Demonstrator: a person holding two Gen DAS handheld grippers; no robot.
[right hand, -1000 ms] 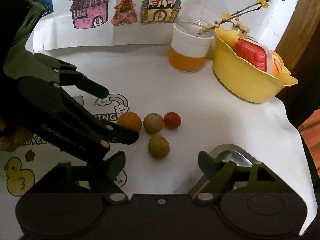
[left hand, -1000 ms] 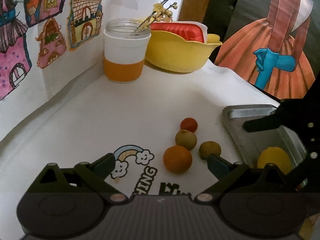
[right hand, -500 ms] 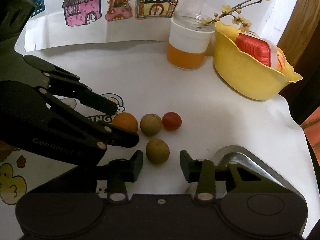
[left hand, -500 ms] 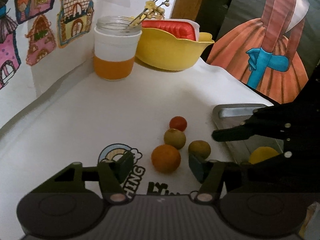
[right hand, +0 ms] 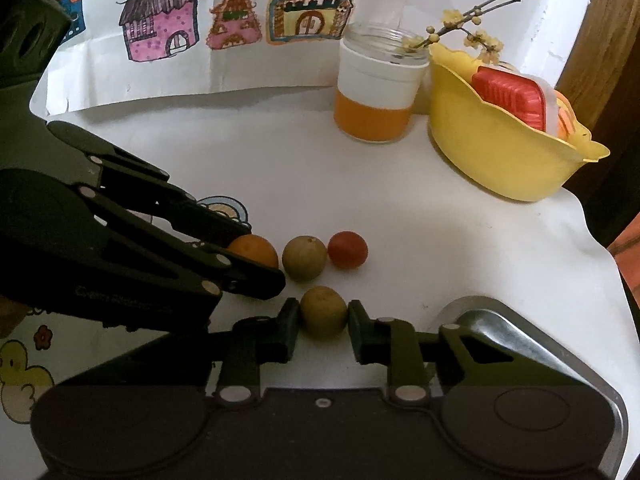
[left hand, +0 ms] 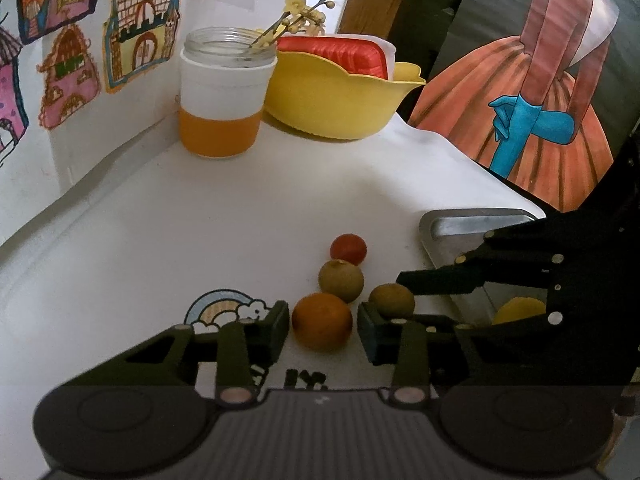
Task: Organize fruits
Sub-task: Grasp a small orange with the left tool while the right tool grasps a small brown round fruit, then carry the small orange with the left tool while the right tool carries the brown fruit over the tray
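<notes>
While both tools pointed down at the white tabletop [left hand: 248,216], each had just been closing around a fruit. Nearest in the left wrist view, the left tool [left hand: 322,330] had its jaws drawn in on either side of the orange [left hand: 322,321]; a thin gap seemed to remain at each pad, so contact could not be confirmed and the orange sat on the tabletop. In the right wrist view, the right tool [right hand: 323,326] had its two pads against the sides of the near brown-green fruit [right hand: 323,311], narrowed to a tight pinch on it while it rested on the tabletop.

Just beyond the orange lay a second brown-green fruit [left hand: 341,280], close beside it, and behind that a small red tomato [left hand: 348,248] touching or almost touching it. The three formed a short row, with the pinched fruit set apart on the tray side. To the right stood a metal tray [left hand: 444,226], its corner near the fruits, with a yellow fruit [left hand: 518,309] lying in it, partly hidden by the right tool's dark linkage.

Farther back, a glass jar [left hand: 226,96] with a white and orange sleeve held a twig of yellow blossoms [left hand: 304,12]. Beside it sat a yellow bowl [left hand: 340,104] carrying a red-lidded container [left hand: 336,54]. Drawings of houses [right hand: 236,8] hung on the wall behind.
</notes>
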